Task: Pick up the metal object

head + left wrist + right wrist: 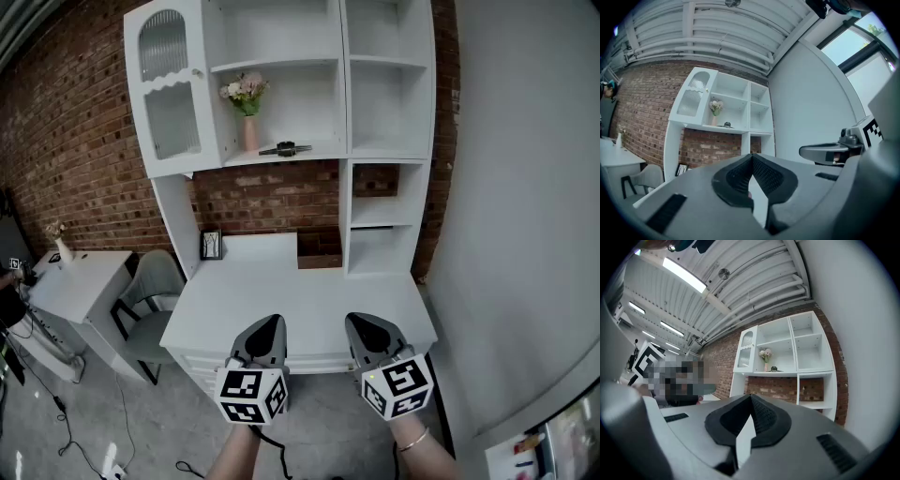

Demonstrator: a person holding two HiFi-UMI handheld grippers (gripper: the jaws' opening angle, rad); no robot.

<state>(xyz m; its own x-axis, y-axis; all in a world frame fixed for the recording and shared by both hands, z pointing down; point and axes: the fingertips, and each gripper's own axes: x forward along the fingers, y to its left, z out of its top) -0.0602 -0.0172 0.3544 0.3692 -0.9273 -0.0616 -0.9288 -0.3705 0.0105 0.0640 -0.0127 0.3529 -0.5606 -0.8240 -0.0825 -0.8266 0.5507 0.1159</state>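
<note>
Metal object (pixel 286 148): dark, low and flat, it lies on the middle shelf (pixel 323 150) of the white cabinet, near the pink vase (pixel 249 133) of flowers and well above the desk (pixel 300 300). It is judged rigid, fairly heavy for its size, and possibly slippery; finer detail is too small to tell. Grasp across the central body, not the thin projecting ends. Left gripper (pixel 265 330) and right gripper (pixel 371 328) hover before the desk, well apart from the object, each with jaws closed together on nothing.
</note>
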